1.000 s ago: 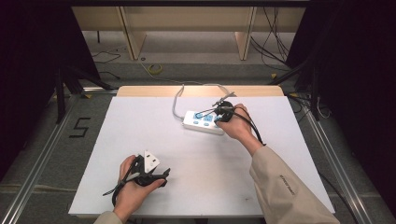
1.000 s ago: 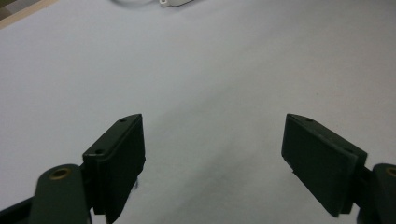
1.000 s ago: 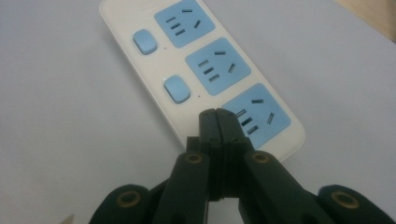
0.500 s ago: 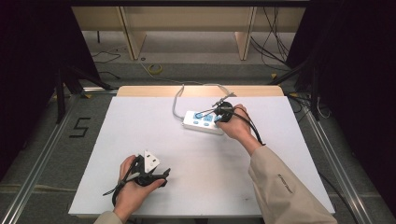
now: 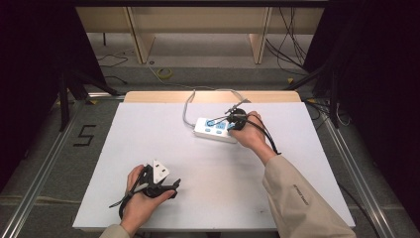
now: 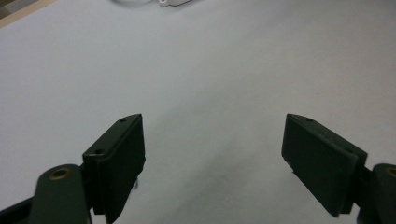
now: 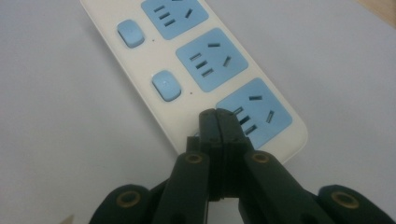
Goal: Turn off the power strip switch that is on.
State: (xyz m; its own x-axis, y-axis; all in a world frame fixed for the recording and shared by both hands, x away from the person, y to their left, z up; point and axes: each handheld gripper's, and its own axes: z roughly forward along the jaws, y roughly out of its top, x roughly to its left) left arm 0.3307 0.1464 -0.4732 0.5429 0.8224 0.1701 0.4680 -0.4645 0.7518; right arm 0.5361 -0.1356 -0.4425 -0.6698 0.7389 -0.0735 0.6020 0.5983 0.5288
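Note:
A white power strip (image 5: 214, 130) with blue sockets and blue switches (image 7: 166, 85) lies on the white table top (image 5: 148, 134), far right of centre. My right gripper (image 5: 232, 120) is shut with nothing between its jaws. In the right gripper view its closed tips (image 7: 218, 117) sit on the strip (image 7: 154, 51) beside the nearest socket (image 7: 254, 109) and hide what lies under them. My left gripper (image 5: 166, 183) stays low near the table's front left. In the left gripper view it (image 6: 212, 154) stands wide open over bare table.
The strip's white cable (image 5: 188, 106) loops off the far edge of the table, where a wooden strip (image 5: 148, 96) runs. An end of the power strip (image 6: 175, 2) shows at the top of the left gripper view. Metal rails (image 5: 44, 163) flank the table.

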